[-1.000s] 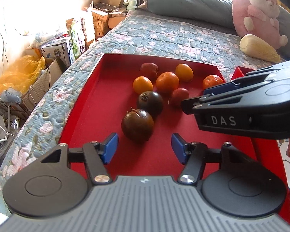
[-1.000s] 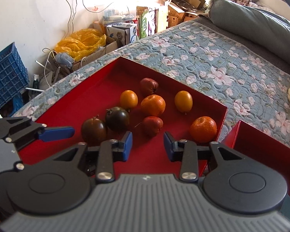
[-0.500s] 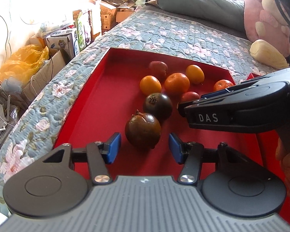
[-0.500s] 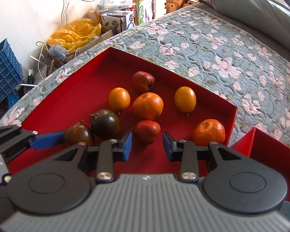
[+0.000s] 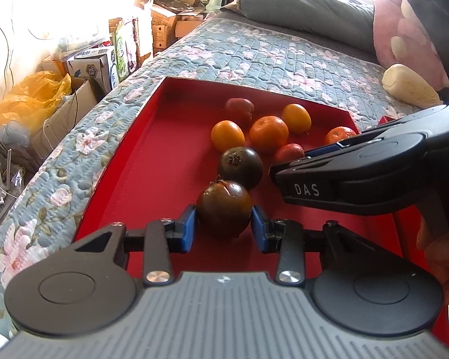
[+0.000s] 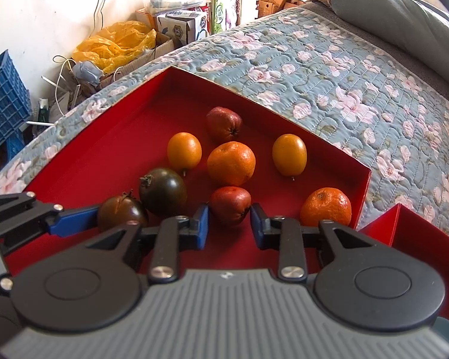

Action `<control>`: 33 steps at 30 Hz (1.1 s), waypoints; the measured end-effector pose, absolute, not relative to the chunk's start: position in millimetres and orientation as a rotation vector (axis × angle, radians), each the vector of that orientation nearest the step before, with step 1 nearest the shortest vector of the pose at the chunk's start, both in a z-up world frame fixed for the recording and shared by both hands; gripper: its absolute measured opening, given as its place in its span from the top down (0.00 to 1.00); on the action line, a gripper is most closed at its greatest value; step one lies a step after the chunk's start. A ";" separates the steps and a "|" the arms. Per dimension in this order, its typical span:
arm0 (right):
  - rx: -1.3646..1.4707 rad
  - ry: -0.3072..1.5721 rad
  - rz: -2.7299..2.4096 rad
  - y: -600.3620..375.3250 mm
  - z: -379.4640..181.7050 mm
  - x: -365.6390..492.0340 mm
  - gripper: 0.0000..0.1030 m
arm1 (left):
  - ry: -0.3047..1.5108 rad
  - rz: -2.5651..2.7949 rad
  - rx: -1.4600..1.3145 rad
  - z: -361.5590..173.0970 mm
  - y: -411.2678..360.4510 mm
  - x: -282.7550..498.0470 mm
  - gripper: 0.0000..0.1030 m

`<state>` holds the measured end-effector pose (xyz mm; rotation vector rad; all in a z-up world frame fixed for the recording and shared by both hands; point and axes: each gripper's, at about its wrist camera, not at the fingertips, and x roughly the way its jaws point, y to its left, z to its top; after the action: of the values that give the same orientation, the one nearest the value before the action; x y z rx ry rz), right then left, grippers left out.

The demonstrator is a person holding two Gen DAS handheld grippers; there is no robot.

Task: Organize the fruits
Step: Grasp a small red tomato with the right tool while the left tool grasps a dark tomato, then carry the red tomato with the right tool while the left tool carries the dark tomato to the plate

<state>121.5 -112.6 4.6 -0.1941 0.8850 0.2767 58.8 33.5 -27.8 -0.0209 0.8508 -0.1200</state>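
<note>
A red tray [image 5: 152, 137] on the bed holds several fruits. My left gripper [image 5: 224, 229] is open around the near dark brown tomato [image 5: 224, 208], its blue pads at both sides of it; whether they touch is unclear. A second dark tomato [image 5: 240, 166] lies just behind. My right gripper [image 6: 229, 229] is open with its pads beside a small red fruit [image 6: 231, 203]. Behind it lie an orange [image 6: 231, 163], two yellow-orange fruits [image 6: 184, 152] [image 6: 289, 154], another red fruit [image 6: 224, 123] and a mandarin [image 6: 326, 206]. The right gripper also shows in the left wrist view [image 5: 320, 161].
A second red tray [image 6: 416, 239] lies to the right. The floral quilt [image 6: 329, 68] covers the bed, with a grey pillow [image 5: 302, 9] and a pink plush toy [image 5: 410, 39] at the back. Boxes, a yellow bag [image 6: 116, 42] and a blue crate [image 6: 3, 98] stand at the left.
Both grippers have moved forward and down into the tray. The left one now straddles the near dark tomato, the right one the small red fruit.
</note>
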 end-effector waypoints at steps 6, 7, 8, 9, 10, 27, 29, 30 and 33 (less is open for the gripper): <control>-0.160 0.854 0.274 -122.4 15.5 102.5 0.68 | 0.848 -0.123 -0.020 -26.5 35.0 55.4 0.57; -0.151 0.847 0.273 -124.9 17.7 98.4 0.68 | 0.849 -0.123 -0.019 -26.3 34.9 54.4 0.57; -0.141 0.839 0.271 -127.5 19.8 94.0 0.68 | 0.849 -0.123 -0.017 -26.0 34.8 53.6 0.57; -0.129 0.830 0.270 -129.9 21.9 89.0 0.68 | 0.847 -0.122 -0.015 -25.5 34.9 52.5 0.57; -0.120 0.824 0.271 -132.0 23.6 84.2 0.68 | 0.845 -0.120 -0.014 -24.9 35.2 51.5 0.57; -0.048 0.742 0.306 -141.5 49.4 15.8 0.68 | 0.812 -0.092 0.000 -11.9 37.8 25.8 0.57; -0.042 0.736 0.309 -142.3 50.8 8.9 0.68 | 0.806 -0.092 0.001 -9.3 37.1 22.2 0.57; -0.038 0.734 0.311 -142.6 51.7 5.4 0.68 | 0.803 -0.095 0.000 -7.6 36.2 20.6 0.57; -0.028 0.720 0.315 -144.9 54.3 -6.6 0.68 | 0.788 -0.105 -0.001 -1.6 32.9 14.0 0.57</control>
<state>-6.6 -144.9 54.3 -0.0280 0.7198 0.3149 14.0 32.9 -1.6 -0.0010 0.7877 -0.1054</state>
